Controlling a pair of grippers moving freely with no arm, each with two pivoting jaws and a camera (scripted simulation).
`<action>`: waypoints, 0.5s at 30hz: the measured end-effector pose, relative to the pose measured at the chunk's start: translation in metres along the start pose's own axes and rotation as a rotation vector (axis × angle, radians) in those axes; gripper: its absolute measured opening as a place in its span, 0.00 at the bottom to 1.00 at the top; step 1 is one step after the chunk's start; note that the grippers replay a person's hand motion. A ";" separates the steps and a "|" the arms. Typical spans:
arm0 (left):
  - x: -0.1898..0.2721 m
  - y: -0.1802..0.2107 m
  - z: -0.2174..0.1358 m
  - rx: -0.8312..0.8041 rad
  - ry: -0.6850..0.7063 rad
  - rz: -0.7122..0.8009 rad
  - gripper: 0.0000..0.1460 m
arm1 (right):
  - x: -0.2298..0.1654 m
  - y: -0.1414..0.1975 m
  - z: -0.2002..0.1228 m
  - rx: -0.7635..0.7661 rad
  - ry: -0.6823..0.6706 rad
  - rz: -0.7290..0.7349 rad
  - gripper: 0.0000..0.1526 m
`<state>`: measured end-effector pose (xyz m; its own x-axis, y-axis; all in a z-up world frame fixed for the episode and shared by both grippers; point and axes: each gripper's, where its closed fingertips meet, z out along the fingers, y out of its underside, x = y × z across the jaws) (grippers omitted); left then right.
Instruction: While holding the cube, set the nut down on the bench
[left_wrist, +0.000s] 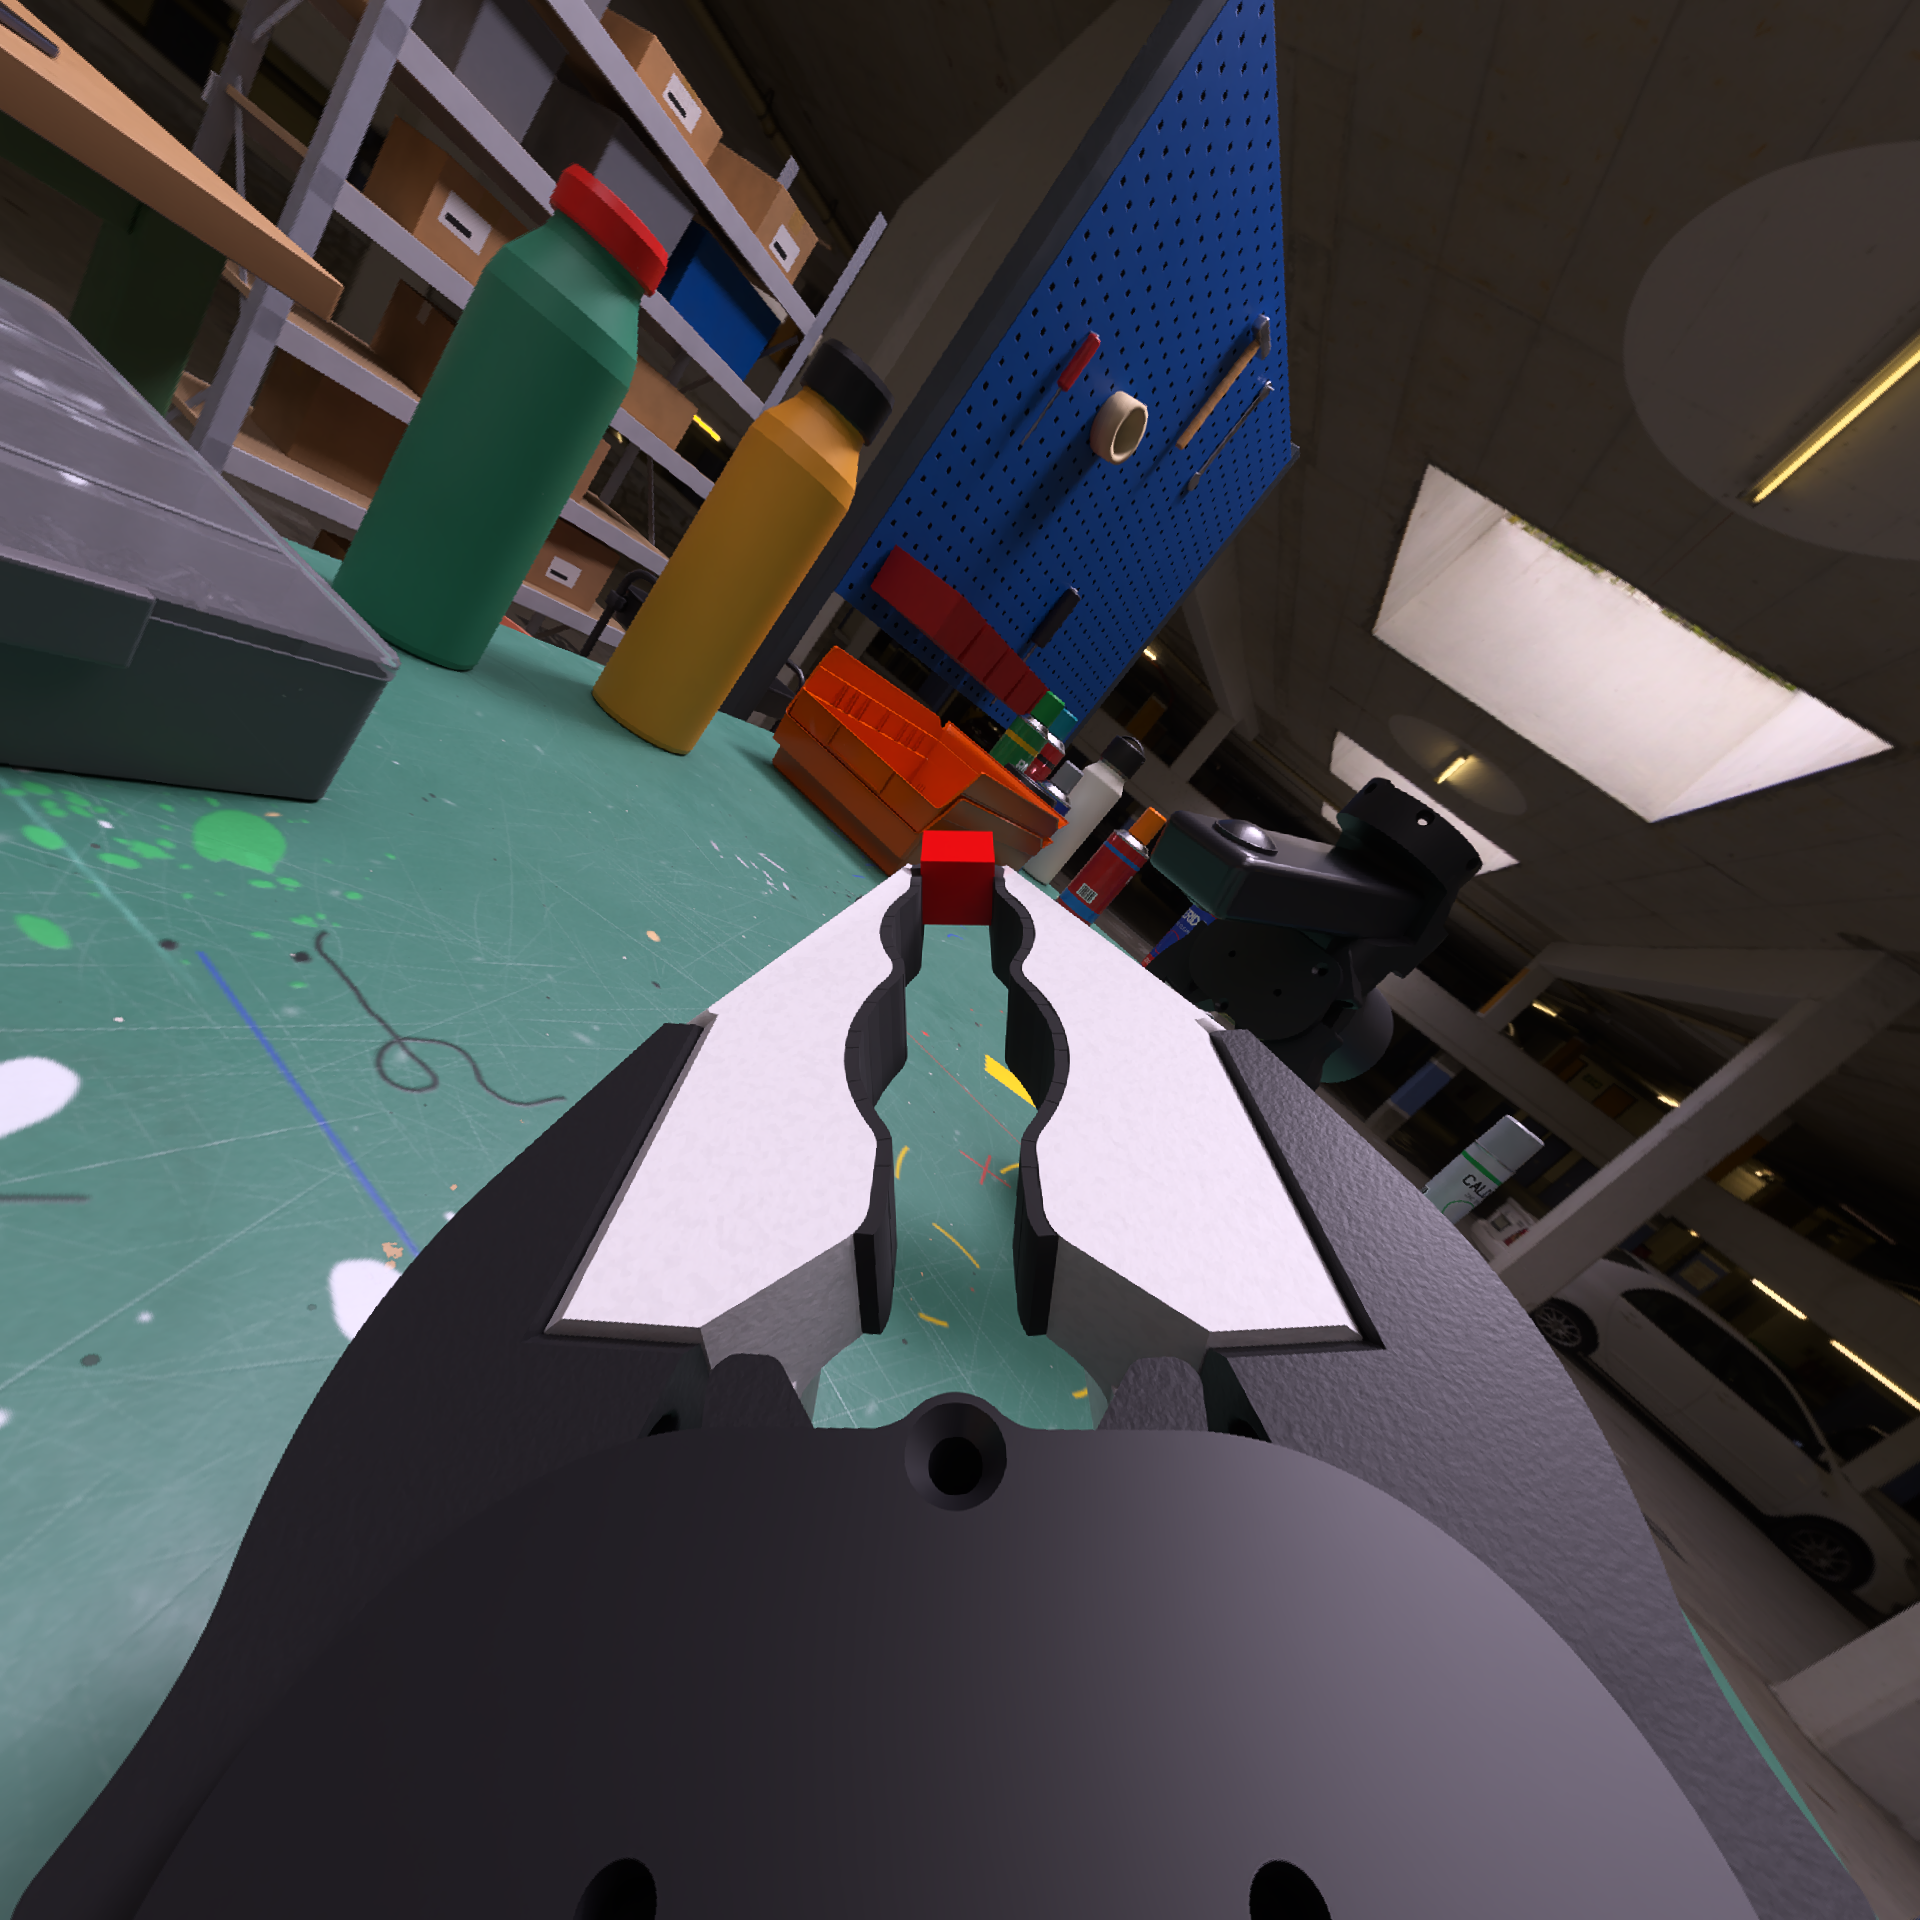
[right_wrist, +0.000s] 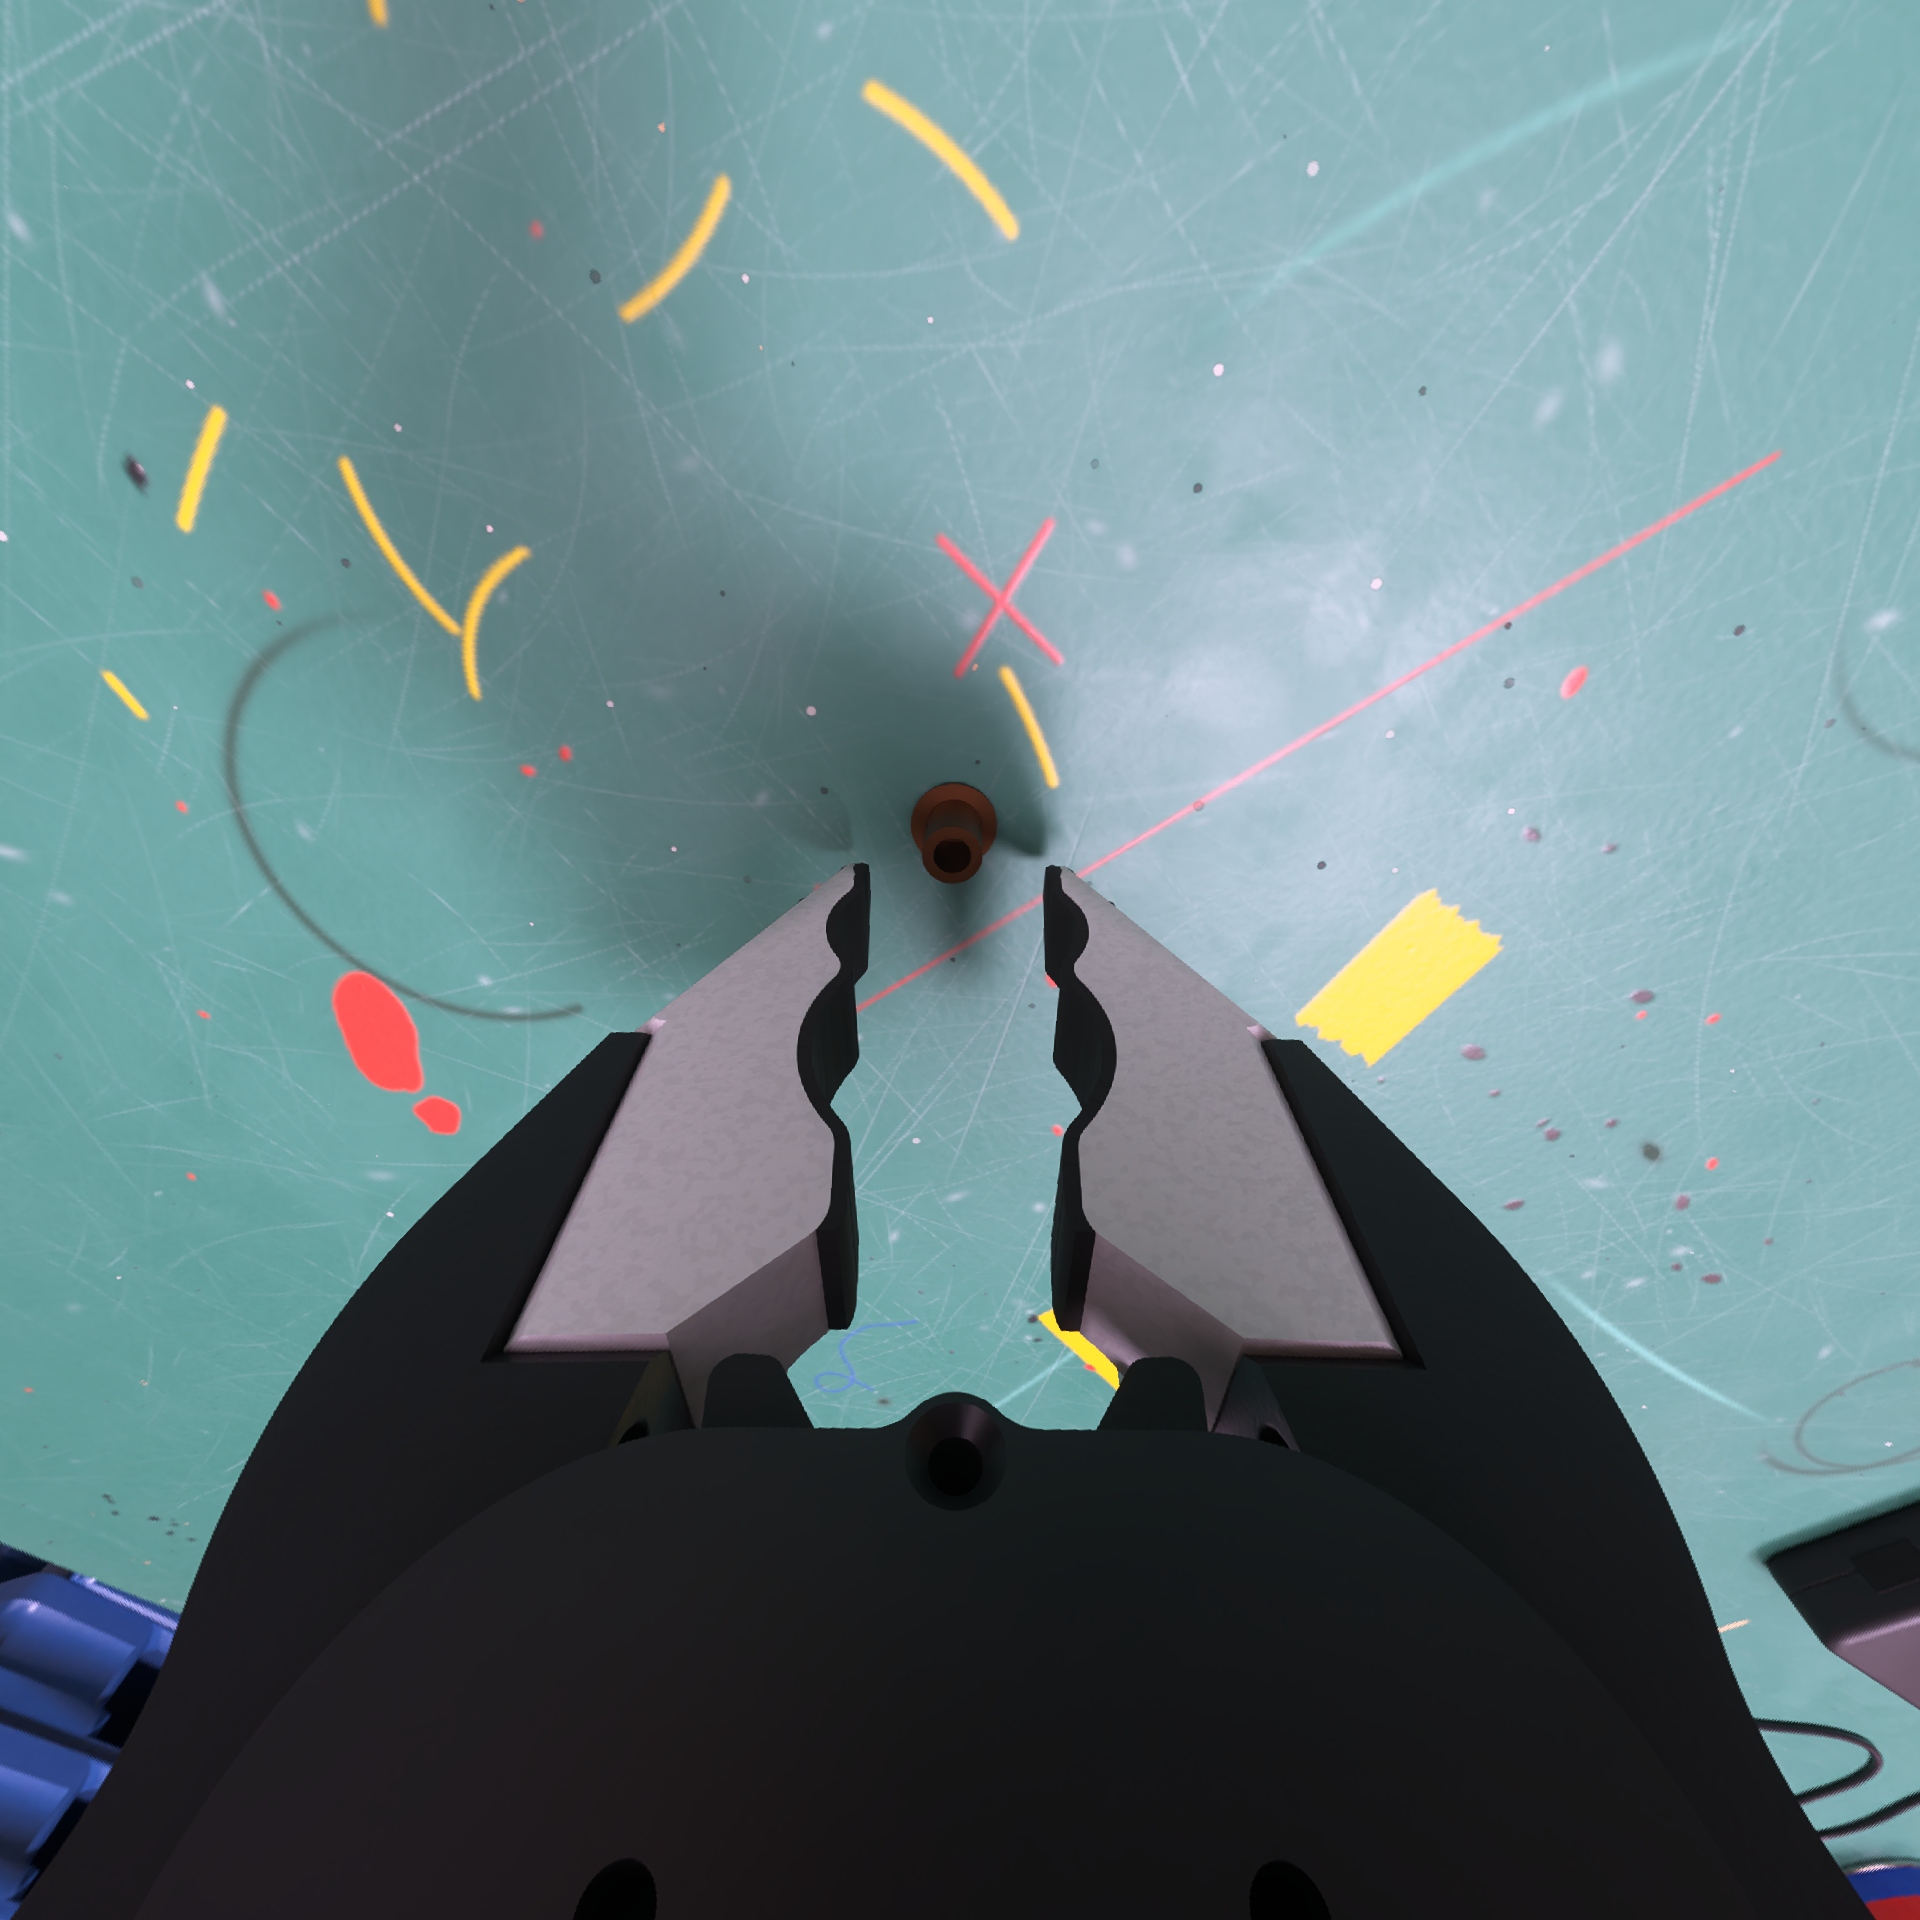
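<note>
While your left gripper (left_wrist: 957, 883) pinches the red cube (left_wrist: 957, 878) at its fingertips above the bench (left_wrist: 520, 831), you have, left to right: grey case (left_wrist: 156, 644), green bottle (left_wrist: 499, 436), yellow bottle (left_wrist: 738, 561), orange bins (left_wrist: 883, 748), spray cans (left_wrist: 1107, 868). Your right gripper (right_wrist: 956, 883) hangs with fingers parted, empty; the brown nut (right_wrist: 953, 831) lies on the bench just past its tips, yellow tape (right_wrist: 1397, 977) to the right.

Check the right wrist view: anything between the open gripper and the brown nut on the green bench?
Nothing visible. The small brown flanged nut sits on the scratched green bench just beyond the right gripper, whose fingers are spread apart. Only flat paint marks and a yellow tape strip lie nearby.
</note>
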<state>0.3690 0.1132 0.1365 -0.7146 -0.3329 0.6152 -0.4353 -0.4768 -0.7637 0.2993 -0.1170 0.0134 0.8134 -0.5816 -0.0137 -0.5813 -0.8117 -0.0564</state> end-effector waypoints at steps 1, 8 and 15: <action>0.000 0.000 0.000 0.001 0.000 -0.001 0.08 | 0.001 0.001 0.000 0.003 0.006 -0.001 0.22; 0.000 0.000 0.000 0.002 0.001 -0.004 0.08 | 0.000 -0.001 -0.006 0.066 0.010 0.002 0.22; 0.000 0.000 0.000 0.002 0.004 -0.001 0.08 | -0.003 0.000 -0.004 0.081 -0.006 -0.007 0.19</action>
<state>0.3689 0.1135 0.1370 -0.7161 -0.3296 0.6152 -0.4349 -0.4787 -0.7627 0.2968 -0.1152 0.0170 0.8178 -0.5751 -0.0186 -0.5719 -0.8088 -0.1370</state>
